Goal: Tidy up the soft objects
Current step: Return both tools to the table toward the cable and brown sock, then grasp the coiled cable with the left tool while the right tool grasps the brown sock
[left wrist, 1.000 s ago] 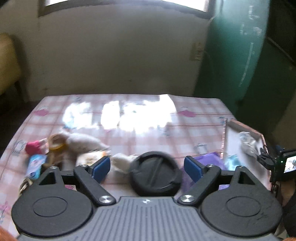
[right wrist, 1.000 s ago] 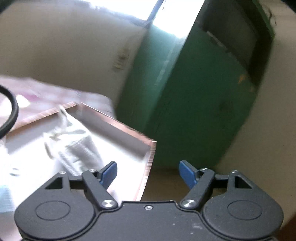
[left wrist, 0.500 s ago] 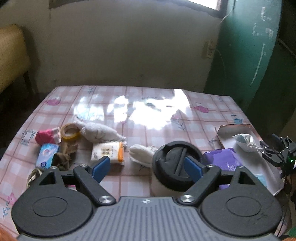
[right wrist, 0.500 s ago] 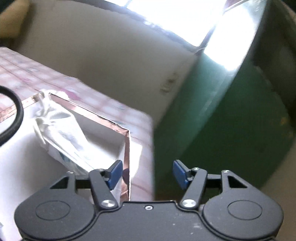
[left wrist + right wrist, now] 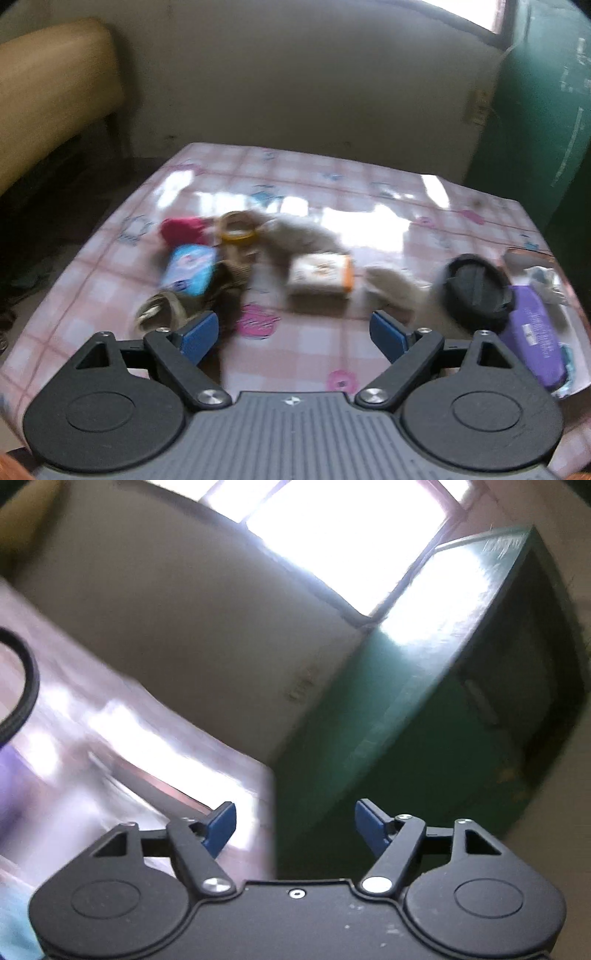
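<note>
My left gripper is open and empty above the near part of the pink checked table. Ahead lie a red soft item, a blue packet, a yellow tape ring, a grey-white sock, a white-and-orange tissue pack, a white sock and brown cloth. A tray at the right holds a purple pack. My right gripper is open and empty, tilted up past the tray's rim.
A black-lidded jar stands beside the tray. A metal ring lies near my left finger. A green cabinet stands right of the table, a yellow couch at the far left. The view is blurred.
My left gripper has swung left and pulled back, so the pile of items now lies ahead and the jar to the right. My right gripper has tilted upward, away from the tray.
</note>
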Motion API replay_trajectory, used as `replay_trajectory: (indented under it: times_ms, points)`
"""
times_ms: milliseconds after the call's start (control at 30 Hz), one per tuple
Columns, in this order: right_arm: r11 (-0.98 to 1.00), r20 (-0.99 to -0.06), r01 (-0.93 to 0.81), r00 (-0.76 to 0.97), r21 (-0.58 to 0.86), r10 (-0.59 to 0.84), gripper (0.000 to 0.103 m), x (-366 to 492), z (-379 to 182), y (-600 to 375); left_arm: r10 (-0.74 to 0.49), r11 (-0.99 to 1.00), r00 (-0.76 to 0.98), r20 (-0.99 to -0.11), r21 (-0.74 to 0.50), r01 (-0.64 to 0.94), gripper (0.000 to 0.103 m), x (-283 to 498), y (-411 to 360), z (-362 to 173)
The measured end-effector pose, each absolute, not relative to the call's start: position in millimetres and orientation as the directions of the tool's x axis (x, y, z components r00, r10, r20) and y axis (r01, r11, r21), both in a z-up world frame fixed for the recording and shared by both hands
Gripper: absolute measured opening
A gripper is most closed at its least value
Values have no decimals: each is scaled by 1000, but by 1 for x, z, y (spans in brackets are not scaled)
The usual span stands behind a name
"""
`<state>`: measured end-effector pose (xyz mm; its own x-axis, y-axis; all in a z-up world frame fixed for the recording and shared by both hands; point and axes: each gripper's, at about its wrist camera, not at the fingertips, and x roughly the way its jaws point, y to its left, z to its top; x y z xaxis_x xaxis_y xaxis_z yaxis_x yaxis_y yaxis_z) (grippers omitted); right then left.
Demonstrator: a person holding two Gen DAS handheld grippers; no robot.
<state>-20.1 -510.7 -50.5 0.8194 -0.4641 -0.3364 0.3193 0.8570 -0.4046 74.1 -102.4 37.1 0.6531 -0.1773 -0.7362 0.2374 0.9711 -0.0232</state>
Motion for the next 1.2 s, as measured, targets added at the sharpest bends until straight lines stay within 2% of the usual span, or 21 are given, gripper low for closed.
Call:
replay_trajectory:
  times_ms: [133,267,333,633,733,867,1000,1133,1167,1200]
  points:
    - [972,-399,152,892,-178,-212,91,-31,-23,-438,-135,980,657,-742,-2,200,93,75,-75,32]
    - [999,-373,6,928,46,12,91,-33,-14,-365,-113,985,662,-741,4,172,94,75,-47,25]
    - [993,-362,-52,928,103,86,91,-26,-15,-331,-103,987,664,-741,4,158,94,76,-33,21]
    - [971,-498,-169,835,171,234,93,45,-37,-212,-23,998,649,-760,19,59,94,91,28,0]
    - [966,-562,-124,794,225,233,93,86,-45,-187,-21,999,645,-764,10,44,94,96,41,-3]
    - [964,-600,-109,763,244,238,93,137,-62,-162,-26,999,643,-765,10,52,94,100,46,-7]
    - [966,-682,-24,703,259,200,93,181,-89,-149,-32,998,643,-765,12,63,94,107,50,-12]
    - [941,-729,-8,630,339,268,92,209,-116,-149,-57,997,639,-767,-5,82,94,117,50,-18]
    - [941,-708,-21,652,338,270,86,209,-117,-150,-62,996,639,-766,-7,88,94,119,48,-20]
    - [939,-708,-36,647,343,283,58,209,-118,-151,-66,995,641,-764,-6,96,94,121,46,-21]
